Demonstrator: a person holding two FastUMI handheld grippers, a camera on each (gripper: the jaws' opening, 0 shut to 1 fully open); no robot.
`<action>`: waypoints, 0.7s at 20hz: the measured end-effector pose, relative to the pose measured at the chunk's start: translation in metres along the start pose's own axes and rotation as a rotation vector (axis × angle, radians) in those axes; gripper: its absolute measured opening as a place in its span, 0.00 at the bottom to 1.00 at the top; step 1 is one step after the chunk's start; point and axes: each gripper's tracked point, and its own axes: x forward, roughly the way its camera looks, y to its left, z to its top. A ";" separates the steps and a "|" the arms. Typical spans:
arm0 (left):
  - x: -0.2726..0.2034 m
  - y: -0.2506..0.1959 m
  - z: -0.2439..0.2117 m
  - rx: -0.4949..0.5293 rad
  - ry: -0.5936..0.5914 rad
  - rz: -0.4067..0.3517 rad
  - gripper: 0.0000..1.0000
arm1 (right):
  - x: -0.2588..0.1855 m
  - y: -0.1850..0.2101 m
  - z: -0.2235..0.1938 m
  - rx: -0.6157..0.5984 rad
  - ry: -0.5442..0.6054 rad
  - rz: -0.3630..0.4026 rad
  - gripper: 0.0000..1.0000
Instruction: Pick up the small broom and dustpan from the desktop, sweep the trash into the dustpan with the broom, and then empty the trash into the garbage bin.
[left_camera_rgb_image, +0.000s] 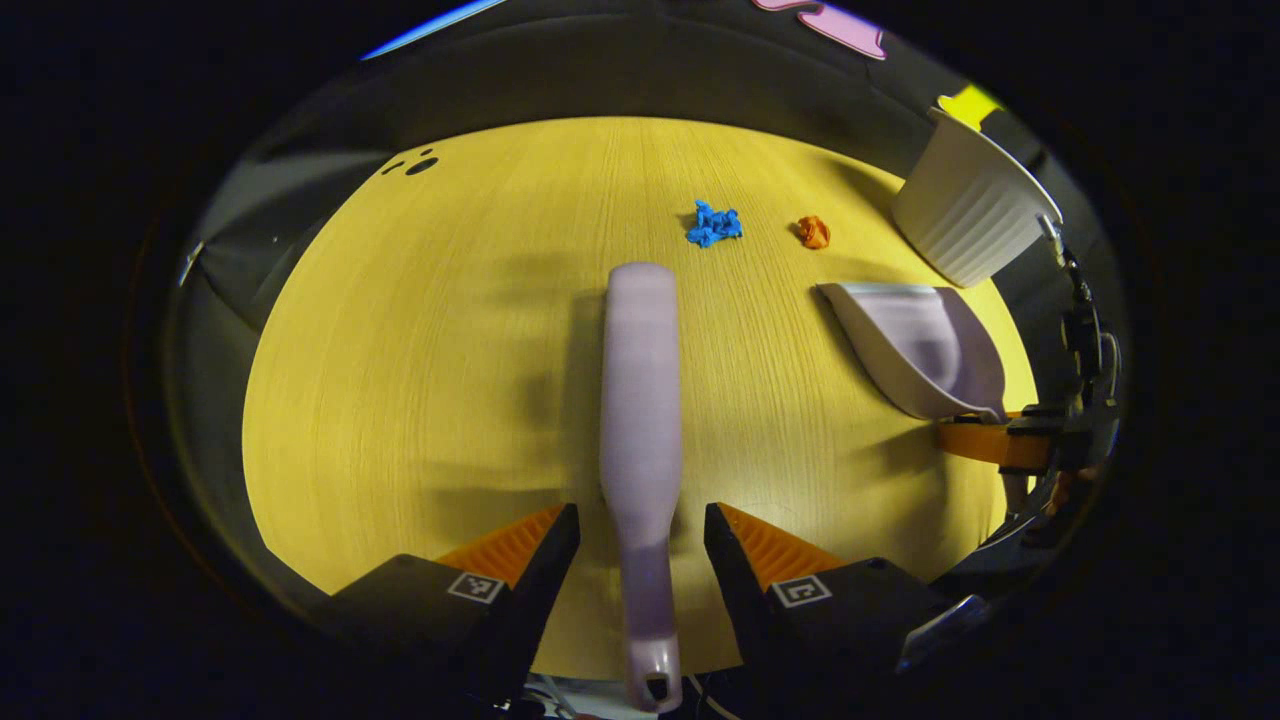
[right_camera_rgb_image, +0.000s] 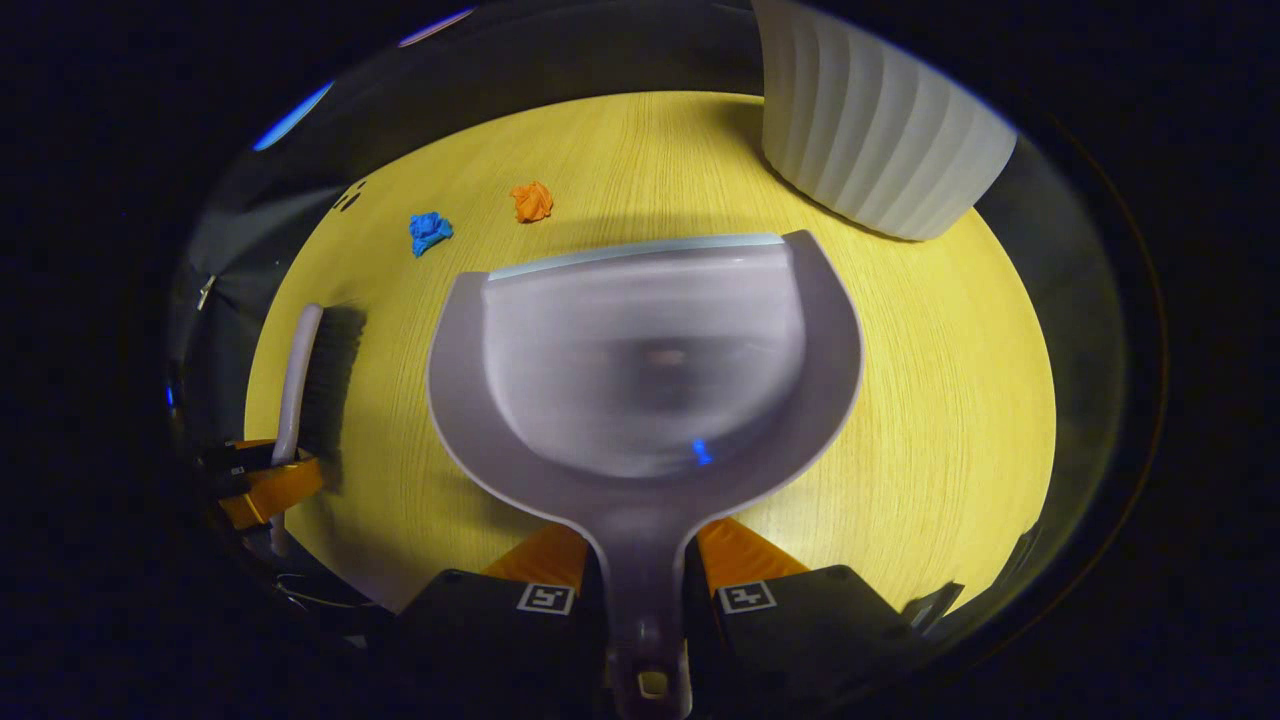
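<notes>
The right gripper clamps the dustpan handle. The left gripper stands open astride the broom handle on the desk, not touching it.

A yellow wood-grain desktop spreads under dim light. Dark cloth wall rises at twelve o'clock. Soft shadows cross it.

Lilac broom lying flat on yellow worktop. Lilac dustpan nearby, mouth toward crumpled blue scrap and orange scrap. Ribbed white bin upright beyond.
</notes>
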 end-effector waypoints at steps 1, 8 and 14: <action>0.004 -0.001 0.000 0.004 0.004 0.008 0.78 | 0.000 0.000 0.000 -0.002 -0.006 -0.001 0.37; 0.022 -0.005 -0.003 0.046 0.012 0.054 0.57 | -0.001 0.000 0.000 -0.001 -0.026 0.007 0.37; 0.022 -0.005 0.005 0.012 -0.052 0.058 0.29 | -0.002 0.000 0.000 -0.015 -0.034 0.020 0.37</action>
